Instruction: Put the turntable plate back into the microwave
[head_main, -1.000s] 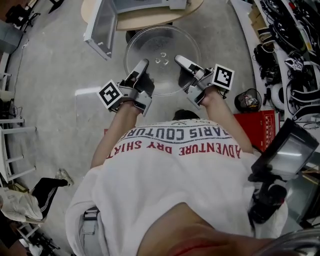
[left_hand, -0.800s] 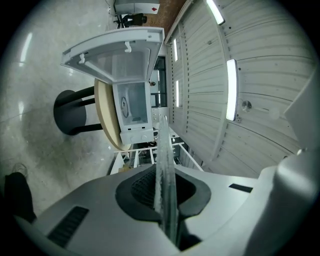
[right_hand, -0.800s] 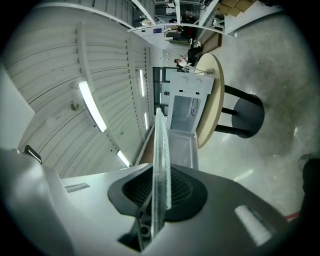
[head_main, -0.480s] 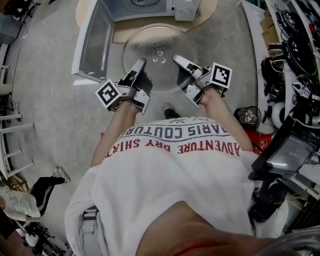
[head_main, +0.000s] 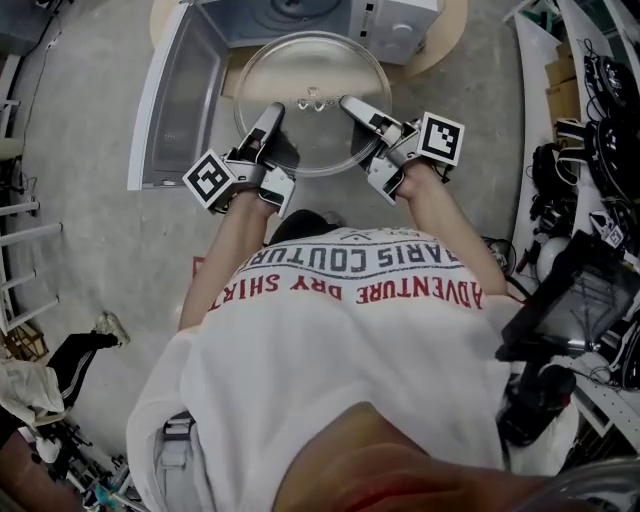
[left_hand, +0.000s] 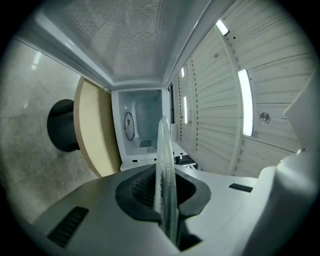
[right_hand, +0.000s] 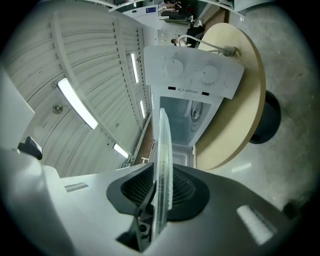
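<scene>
The clear glass turntable plate (head_main: 312, 95) hangs level in front of the white microwave (head_main: 395, 20), whose door (head_main: 172, 95) stands swung open to the left. My left gripper (head_main: 271, 112) is shut on the plate's near-left rim, my right gripper (head_main: 349, 103) on its near-right rim. In the left gripper view the plate (left_hand: 164, 165) shows edge-on, pinched between the dark pads of that gripper (left_hand: 165, 192), with the open cavity (left_hand: 142, 130) straight beyond. The right gripper view has the plate's rim (right_hand: 162, 160) clamped in that gripper (right_hand: 160, 197), below the control panel (right_hand: 195, 75).
The microwave sits on a round pale wooden table (head_main: 445, 35) with a dark pedestal (right_hand: 267, 117). The floor is grey concrete (head_main: 90, 220). Shelving with cables and gear (head_main: 600, 130) lines the right side. A dark device (head_main: 570, 310) is at the person's right hip.
Both grippers have carried the plate forward toward the microwave. The open door and the microwave's front have come further into view, and the plate now overlaps the table's edge.
</scene>
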